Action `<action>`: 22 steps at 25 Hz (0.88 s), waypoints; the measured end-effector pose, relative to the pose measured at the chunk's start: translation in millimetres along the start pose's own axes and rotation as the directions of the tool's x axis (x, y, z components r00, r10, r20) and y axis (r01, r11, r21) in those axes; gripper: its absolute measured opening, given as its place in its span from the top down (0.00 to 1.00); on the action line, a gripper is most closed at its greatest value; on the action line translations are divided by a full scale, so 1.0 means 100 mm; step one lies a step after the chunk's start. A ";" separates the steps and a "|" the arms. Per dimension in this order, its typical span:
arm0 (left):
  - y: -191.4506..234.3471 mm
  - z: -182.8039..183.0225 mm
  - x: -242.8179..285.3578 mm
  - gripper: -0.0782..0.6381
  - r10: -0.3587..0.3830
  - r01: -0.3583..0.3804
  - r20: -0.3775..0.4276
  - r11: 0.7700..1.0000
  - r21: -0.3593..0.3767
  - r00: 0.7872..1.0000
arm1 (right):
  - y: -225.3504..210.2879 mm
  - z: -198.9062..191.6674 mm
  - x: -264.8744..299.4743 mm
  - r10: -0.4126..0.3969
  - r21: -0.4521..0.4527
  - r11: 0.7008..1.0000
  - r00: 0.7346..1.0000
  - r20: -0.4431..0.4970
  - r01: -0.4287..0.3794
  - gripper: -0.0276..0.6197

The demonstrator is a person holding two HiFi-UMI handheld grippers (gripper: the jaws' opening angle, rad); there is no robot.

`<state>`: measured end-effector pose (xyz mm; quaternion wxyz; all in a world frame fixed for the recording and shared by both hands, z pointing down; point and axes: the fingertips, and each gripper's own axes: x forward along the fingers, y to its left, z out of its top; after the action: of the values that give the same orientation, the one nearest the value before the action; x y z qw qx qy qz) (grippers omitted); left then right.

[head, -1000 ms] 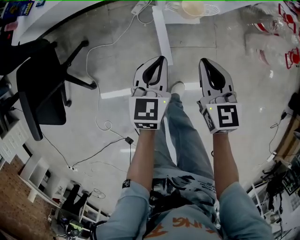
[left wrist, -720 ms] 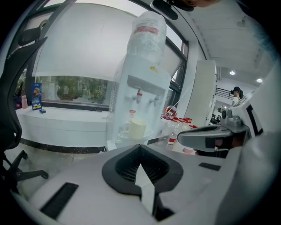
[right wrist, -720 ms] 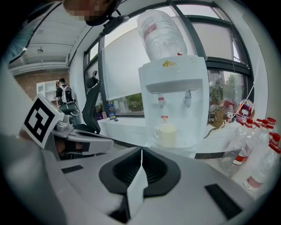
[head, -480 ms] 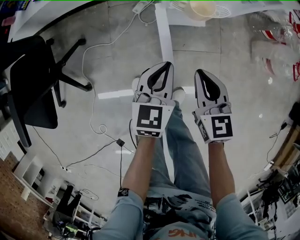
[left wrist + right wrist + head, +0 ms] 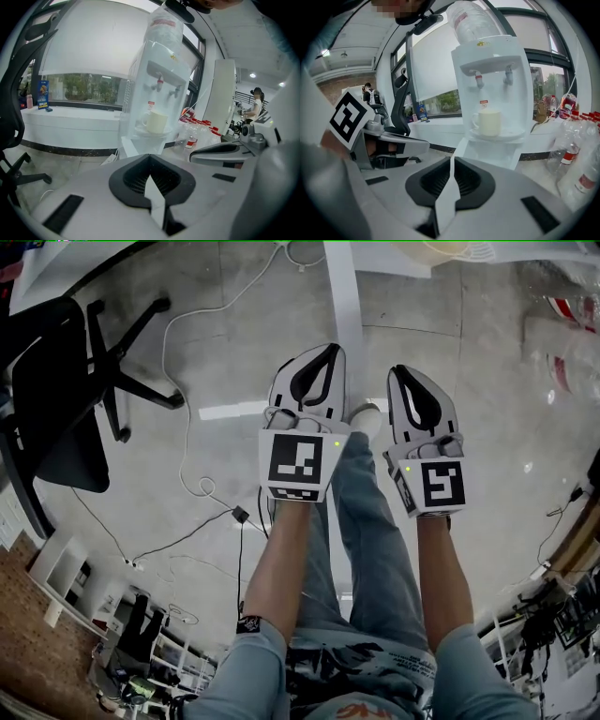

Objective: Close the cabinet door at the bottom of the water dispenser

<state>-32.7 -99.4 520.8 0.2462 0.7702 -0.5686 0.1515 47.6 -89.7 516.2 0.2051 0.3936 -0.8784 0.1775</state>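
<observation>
Left gripper [image 5: 325,357] and right gripper [image 5: 403,381] are held side by side out front, both aimed at the water dispenser [image 5: 492,79]. Each has its jaws pressed together with nothing between the pads, as both gripper views show.

The cabinet door [image 5: 461,143] at the dispenser's base stands open, swung out toward the grippers and seen nearly edge-on. In the head view it is the narrow white strip on the floor [image 5: 450,549], running down between the two grippers, and the left gripper's tip overlaps it there. Contact can't be told from above – in both gripper views the door sits ahead of the jaws.

Around it:
- A cream mug [image 5: 490,123] sits on the drip tray under the taps.
- An upturned water bottle [image 5: 473,21] is on top of the dispenser.
- Clear plastic bottles [image 5: 576,154] with red labels are clustered on the floor right of the dispenser.
- A black office chair [image 5: 56,399] stands well off to the left.
- A white cable [image 5: 178,362] loops across the floor between the chair and the door.
- The person's shoe [image 5: 366,415] is just beside the door's near end, between the grippers, with the jeans leg behind it.
</observation>
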 end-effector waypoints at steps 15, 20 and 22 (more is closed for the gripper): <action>0.13 -0.36 0.11 0.86 0.008 -0.009 -0.047 1.000 -0.025 0.999 | 0.28 -0.83 0.43 0.052 0.006 0.999 0.982 -0.181 -0.052 0.65; 0.13 -0.43 0.15 0.86 0.005 -0.006 -0.059 1.000 -0.023 0.998 | 0.29 -1.01 0.53 0.030 -0.002 1.000 0.976 -0.215 -0.031 0.63; 0.12 -0.45 0.15 0.86 0.004 -0.006 -0.065 1.000 -0.024 0.998 | 0.30 -1.07 0.56 0.022 -0.002 1.000 0.973 -0.230 -0.023 0.62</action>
<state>-37.5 -89.4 568.8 0.2732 0.7605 -0.5639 0.1703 14.0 -55.2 630.9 0.3044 0.3598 -0.8535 0.2223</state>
